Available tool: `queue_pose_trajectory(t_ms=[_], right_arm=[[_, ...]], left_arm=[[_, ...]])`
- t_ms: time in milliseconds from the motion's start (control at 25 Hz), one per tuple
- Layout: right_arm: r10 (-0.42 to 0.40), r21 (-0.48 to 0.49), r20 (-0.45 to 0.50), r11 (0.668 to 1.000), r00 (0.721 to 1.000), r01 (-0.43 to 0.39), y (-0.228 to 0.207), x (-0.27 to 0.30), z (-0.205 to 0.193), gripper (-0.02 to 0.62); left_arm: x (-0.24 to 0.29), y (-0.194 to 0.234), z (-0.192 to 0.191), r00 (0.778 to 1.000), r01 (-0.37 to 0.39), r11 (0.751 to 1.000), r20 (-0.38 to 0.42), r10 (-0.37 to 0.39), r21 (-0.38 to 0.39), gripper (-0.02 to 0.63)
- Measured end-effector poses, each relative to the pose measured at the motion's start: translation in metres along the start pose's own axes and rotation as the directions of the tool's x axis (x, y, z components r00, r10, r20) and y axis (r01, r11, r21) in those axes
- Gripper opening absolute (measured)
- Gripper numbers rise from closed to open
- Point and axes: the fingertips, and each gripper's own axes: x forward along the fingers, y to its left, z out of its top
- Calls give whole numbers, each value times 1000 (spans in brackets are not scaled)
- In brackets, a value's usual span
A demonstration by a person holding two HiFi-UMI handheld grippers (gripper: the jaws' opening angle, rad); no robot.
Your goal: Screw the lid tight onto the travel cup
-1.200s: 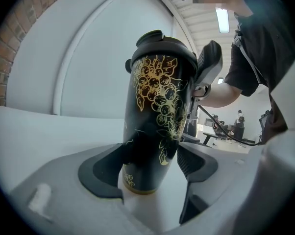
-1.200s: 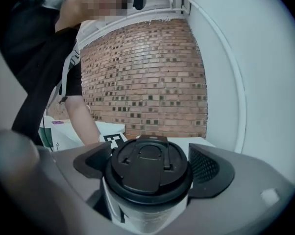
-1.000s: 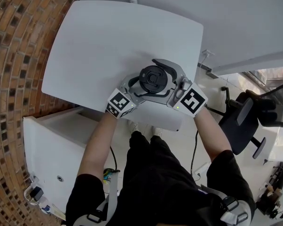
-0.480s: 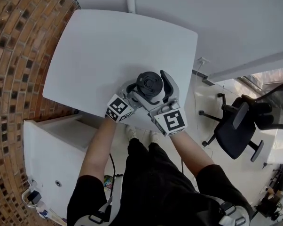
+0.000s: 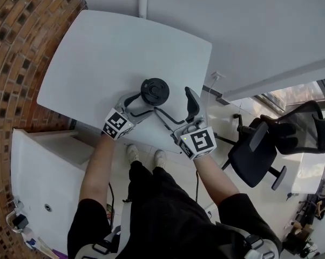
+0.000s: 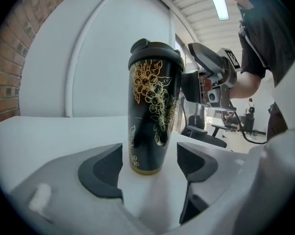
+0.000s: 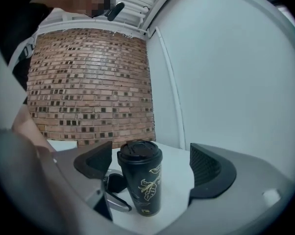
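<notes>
- Head view: shows the cup upright on the tabletop, a little left of frame centre.
- Puts the left gripper at the cup from lower left, jaws reaching to either side of it.
- Puts the right gripper just right of the cup, jaws spread wide with nothing between them.
- Left gripper view: frames the cup's base between the jaws at centre, with a thin strip of tabletop showing on each side. Reads as open around the cup, not clamped.
- Shows the lid sitting level on the rim at upper centre, with no gap to be seen.
- Right gripper view: finds the cup at lower centre, beyond the jaw tips and clear of both pads. Jaws near their widest, empty.
- Catches one dark jaw of the left gripper low down, just beside the cup's left side.
- Step in hand, as a judgement: looks like a pause between twists, or a check, with the lid seated. Cannot tell from here whether it is tight.
- Next move probably calls for closing the left jaws on the body to brace it, then setting the right jaws level with the lid, closing and twisting.
- Needs care not to spin or tip the tall cup.
</notes>
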Motion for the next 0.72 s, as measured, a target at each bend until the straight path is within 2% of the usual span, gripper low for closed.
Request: queue_pose_trajectory(t_ms=[160,280,400,560,720], right_arm=[[48,-3,12,999,999,-48,3,-25,6,479],[82,32,30,996,996,-83,5,-39,9,472],[115,67,57,991,992,-118,16,-55,20,457],[157,59,75,985,985,-162,33,-76,39,391],[190,92,144,975,971,-205,47,-102,65,333]], left_arm=[[-16,-11,-1,996,-87,989,17,90,-122,356],[-38,-19,5,978,-186,957,55,203,-221,354],[-59,-38,24,951,-238,923,119,284,-304,353],[-83,-67,61,919,-266,912,203,338,-314,351],[-105,-90,92,896,-282,909,256,364,-306,350]])
